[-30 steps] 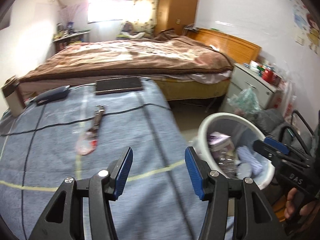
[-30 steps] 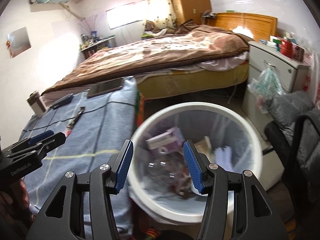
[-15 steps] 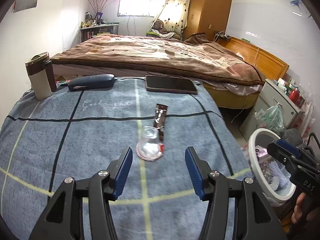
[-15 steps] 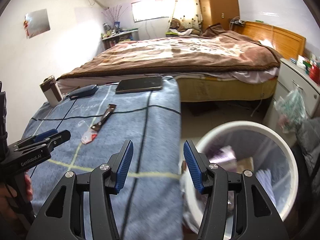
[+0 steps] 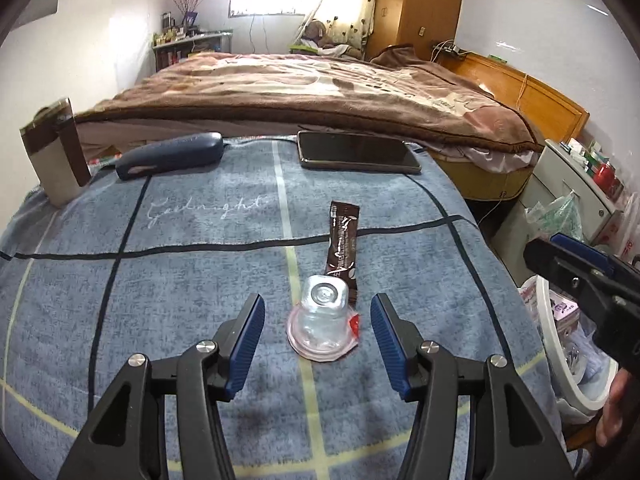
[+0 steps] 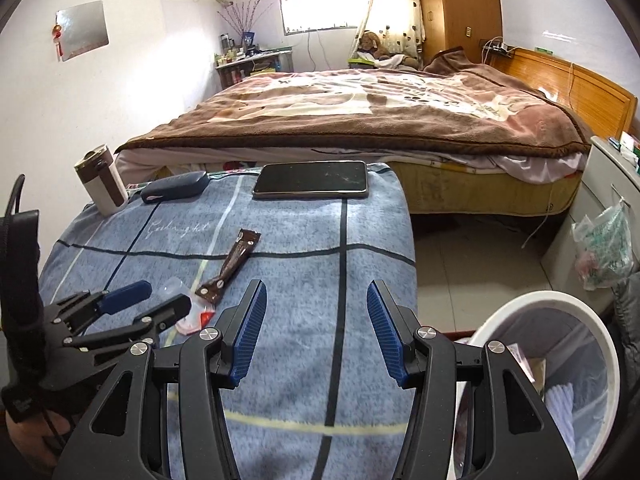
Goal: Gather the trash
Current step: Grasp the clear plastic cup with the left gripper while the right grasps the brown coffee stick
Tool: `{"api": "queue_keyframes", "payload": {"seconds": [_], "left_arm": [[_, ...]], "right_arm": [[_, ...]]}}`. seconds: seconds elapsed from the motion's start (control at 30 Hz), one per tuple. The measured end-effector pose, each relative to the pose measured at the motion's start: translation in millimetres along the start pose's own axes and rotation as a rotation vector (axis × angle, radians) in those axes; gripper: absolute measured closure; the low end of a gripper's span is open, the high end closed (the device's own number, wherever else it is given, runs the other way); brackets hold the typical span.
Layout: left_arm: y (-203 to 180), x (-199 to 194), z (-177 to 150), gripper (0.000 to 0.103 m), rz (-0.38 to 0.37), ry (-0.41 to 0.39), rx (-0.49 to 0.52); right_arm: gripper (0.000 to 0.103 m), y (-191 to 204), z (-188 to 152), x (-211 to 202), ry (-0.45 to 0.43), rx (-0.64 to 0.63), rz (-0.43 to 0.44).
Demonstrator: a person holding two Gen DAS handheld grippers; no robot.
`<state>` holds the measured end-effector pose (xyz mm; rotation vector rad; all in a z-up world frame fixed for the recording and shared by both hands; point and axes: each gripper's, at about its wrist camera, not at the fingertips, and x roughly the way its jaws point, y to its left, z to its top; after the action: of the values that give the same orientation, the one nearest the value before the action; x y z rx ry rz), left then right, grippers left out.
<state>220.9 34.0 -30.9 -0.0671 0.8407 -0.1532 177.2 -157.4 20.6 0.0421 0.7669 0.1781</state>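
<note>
Since half a second ago your left gripper [image 5: 317,330] has closed in on the clear plastic cup [image 5: 323,325]: the cup sat well ahead of the jaws then, and now it lies right between the two blue pads, slightly toward the right-hand pad. A second ago that gripper pointed across the blanket toward the bin, with the cup far off to the left of the jaws. Your right gripper [image 6: 316,330] has swung away from the white bin [image 6: 516,312], which now sits low and to the right of its jaws.

Both pairs of jaws stand released and wide, holding nothing. The cup lies upturned on the blue blanket [image 5: 192,280], wide rim down, narrow base up, not yet touched by either pad as far as the view shows. Just beyond it, ahead of the jaws, the brown sachet [image 5: 343,242] runs lengthwise away from you, its near end touching or tucked behind the cup.

Your left hand is clearly the nearer one; from the right-hand view the cup is off to the left of the jaws, partly hidden behind your left gripper. The squeeze likely needs only a small push forward first, so the pads meet the cup's body and not its flared rim.
</note>
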Motion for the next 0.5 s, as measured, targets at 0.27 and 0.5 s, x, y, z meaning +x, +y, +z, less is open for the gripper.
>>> {"api": "queue_keyframes", "payload": {"seconds": [0.27,0.5], "left_arm": [[6,12,1,0.047,-0.006,0.014,-0.026],[10,20,-1,0.072,-0.024,0.026,-0.04]], "right_arm": [[0.049,11,7,11,0.018,-0.02,-0.015],[0.049,18,11,20,0.035,-0.027,-0.022]]}}
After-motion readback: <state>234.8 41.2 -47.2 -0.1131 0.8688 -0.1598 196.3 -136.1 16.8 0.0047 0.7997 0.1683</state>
